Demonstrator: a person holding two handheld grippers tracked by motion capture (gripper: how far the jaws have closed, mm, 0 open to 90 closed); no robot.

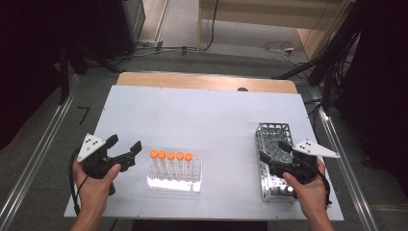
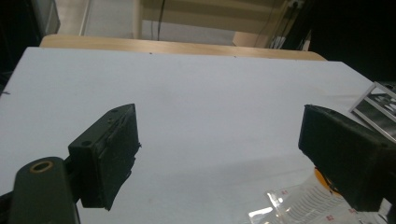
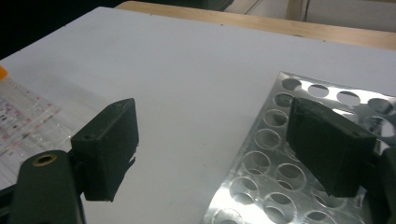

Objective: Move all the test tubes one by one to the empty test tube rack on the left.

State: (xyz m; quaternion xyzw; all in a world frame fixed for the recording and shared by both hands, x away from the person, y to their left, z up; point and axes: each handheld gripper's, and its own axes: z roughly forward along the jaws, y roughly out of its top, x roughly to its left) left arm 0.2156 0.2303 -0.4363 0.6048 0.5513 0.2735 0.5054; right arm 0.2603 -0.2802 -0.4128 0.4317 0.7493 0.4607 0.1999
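Observation:
Several orange-capped tubes (image 1: 171, 156) stand in a row in a clear plastic rack (image 1: 174, 183) near the table's front middle. A shiny metal rack (image 1: 274, 159) full of round holes lies at the right. My left gripper (image 1: 124, 148) hovers open just left of the clear rack with nothing between its jaws; its own view shows the clear rack (image 2: 299, 205) and an orange cap (image 2: 322, 179) at the lower right. My right gripper (image 1: 274, 150) stands open over the metal rack (image 3: 299, 154), one jaw above the holes, the other above bare table, holding nothing.
The white table top (image 1: 202, 115) has a wooden strip (image 1: 207, 82) along its far edge. Metal rails (image 1: 38, 159) run along both sides of the table on the floor. Cables (image 1: 279, 47) lie on the floor beyond, with dark stands at left and right.

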